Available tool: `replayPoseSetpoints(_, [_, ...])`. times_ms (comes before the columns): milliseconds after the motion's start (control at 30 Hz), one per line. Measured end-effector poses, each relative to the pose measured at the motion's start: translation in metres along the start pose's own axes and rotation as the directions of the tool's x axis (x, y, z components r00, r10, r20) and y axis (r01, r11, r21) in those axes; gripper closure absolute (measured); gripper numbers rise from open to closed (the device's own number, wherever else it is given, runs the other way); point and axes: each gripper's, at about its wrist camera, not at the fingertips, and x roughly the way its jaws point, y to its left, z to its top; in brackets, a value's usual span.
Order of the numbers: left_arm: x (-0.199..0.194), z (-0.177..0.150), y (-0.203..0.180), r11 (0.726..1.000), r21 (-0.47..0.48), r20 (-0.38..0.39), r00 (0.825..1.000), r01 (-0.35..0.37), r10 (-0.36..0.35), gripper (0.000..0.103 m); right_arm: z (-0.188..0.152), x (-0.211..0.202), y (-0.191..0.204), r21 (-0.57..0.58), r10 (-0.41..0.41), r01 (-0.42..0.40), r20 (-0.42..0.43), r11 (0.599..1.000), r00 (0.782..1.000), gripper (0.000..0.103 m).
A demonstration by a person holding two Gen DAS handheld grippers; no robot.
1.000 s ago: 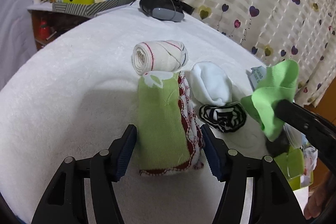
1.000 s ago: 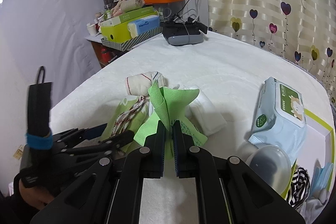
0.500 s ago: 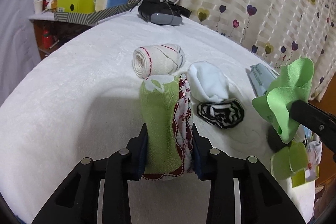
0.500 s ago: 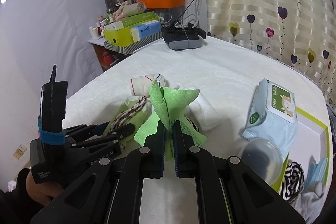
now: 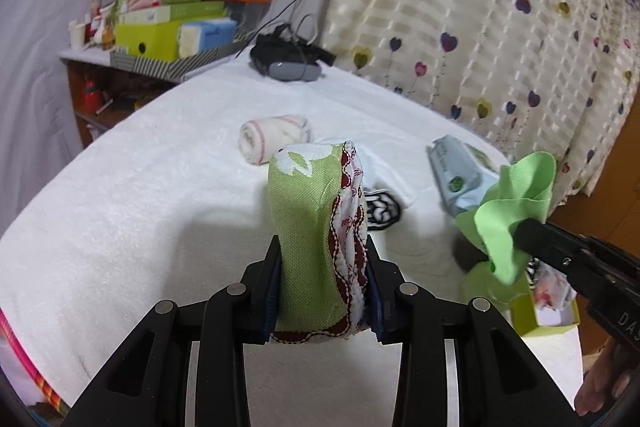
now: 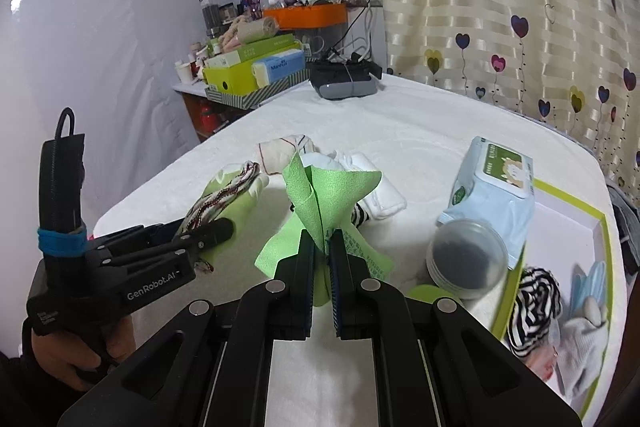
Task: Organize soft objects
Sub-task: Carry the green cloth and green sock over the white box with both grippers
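Gripping a folded green towel [image 5: 308, 239] with a red-and-white scalloped edge, the left gripper [image 5: 322, 291] has its pads pressed on both sides of the fold and holds it upright, lifted off the white bedcover [image 5: 120, 211]. In the right wrist view the same gripper [image 6: 208, 229] sits at the near left, a hand [image 6: 76, 351] wrapped round its handle. Far left, a side table carries a yellow-green box [image 6: 230, 77] and an orange tray [image 6: 306, 15]; a dark headset [image 6: 344, 83] lies at the far edge of the bed. On the cover past the towel lies a rolled white sock [image 5: 272, 139] with red lines, and to its right a white cloth [image 6: 372, 197] and a black-and-white striped piece [image 5: 382, 213]. Right of centre, the right gripper [image 6: 322, 267] is clenched on a bright green cloth [image 6: 324, 199] — its corners fan out above the closed jaws, clear of the bed. Further right stand a pack of wipes [image 6: 492, 191] and, just nearer, a round clear lid [image 6: 466, 259]. At the near right edge a green-rimmed box [image 6: 600, 227] holds a striped bundle [image 6: 536, 303] and other soft items.
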Motion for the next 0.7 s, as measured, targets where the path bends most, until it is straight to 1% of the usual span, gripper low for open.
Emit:
replayPoseSetpoints(367, [-0.027,-0.002,-0.032,0.996,0.041,0.036,0.996,0.084,-0.085,0.069,-0.012,-0.036,-0.011,0.033,-0.009,0.007,0.064,0.999,0.998,0.096])
replayPoseSetpoints(533, [-0.036,-0.003,-0.048,0.988,0.072,0.047,0.989,0.135,-0.138,0.069,-0.017,-0.049,-0.02,0.056,-0.026,0.021,0.086,0.998,0.996,0.096])
replayPoseSetpoints(700, [-0.04,-0.004,-0.069,0.977,0.113,0.039,0.982,0.179,-0.184,0.069,-0.022,-0.062,-0.029,0.077,-0.046,0.038,0.105,0.996,0.993,0.096])
